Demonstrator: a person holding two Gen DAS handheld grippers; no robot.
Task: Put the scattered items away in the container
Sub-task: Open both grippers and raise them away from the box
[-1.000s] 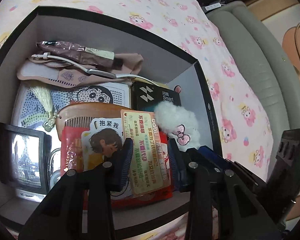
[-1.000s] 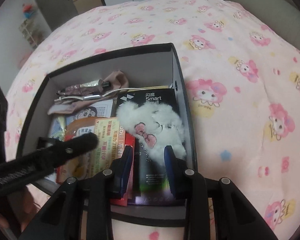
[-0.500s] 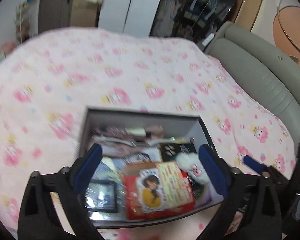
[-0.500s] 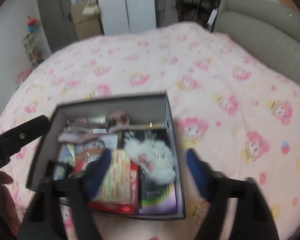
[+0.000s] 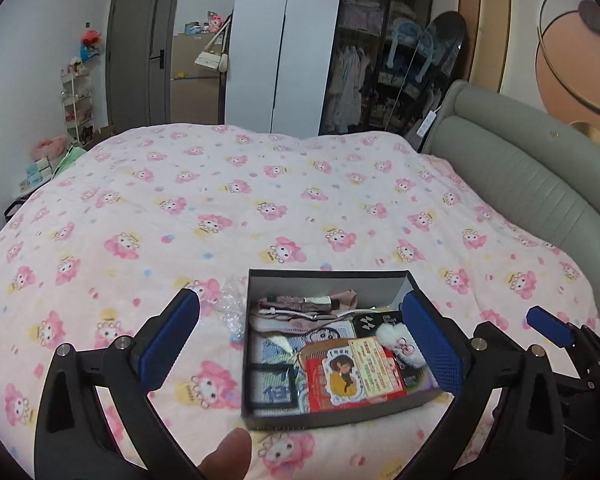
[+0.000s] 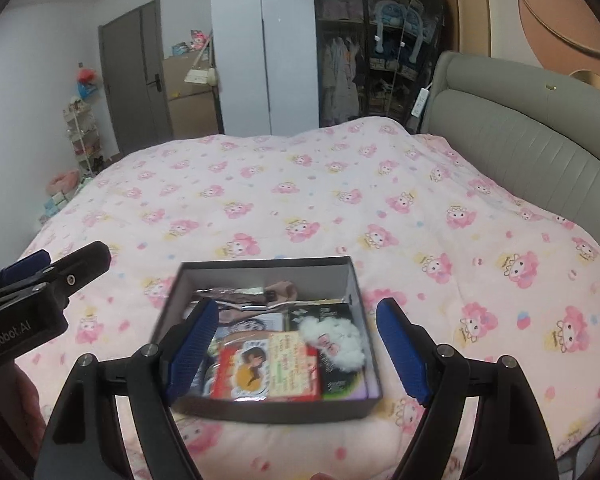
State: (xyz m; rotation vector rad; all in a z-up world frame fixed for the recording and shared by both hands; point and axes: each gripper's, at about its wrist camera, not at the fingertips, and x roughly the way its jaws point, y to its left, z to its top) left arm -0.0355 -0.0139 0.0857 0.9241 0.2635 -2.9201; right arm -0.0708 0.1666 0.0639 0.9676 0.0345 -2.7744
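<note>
While both grippers hung above the bed, the dark open cardboard box lay on the pink cartoon-print bedspread, directly in front of and below them. The left gripper had its blue-padded fingers spread wide apart and held nothing; in its view the box sat between the two pads, nearer to the right one. The right gripper was also wide open and empty, and the box appeared between its pads too.

Inside the box were a red flat packet with a cartoon girl, a white fluffy plush toy with a pink bow, a black carton with white letters, a wooden comb, a small black picture frame and a folded pinkish umbrella at the far wall. The long axis of the box ran away from the cameras, toward the far side of the bed.

One crumpled piece of clear plastic wrap lay on the bedspread, touching the left outer wall of the box near its far corner. It lay on the left gripper's side, so in my judgement that gripper was better placed to pick it. Otherwise the tidying seemed nearly finished.
</note>
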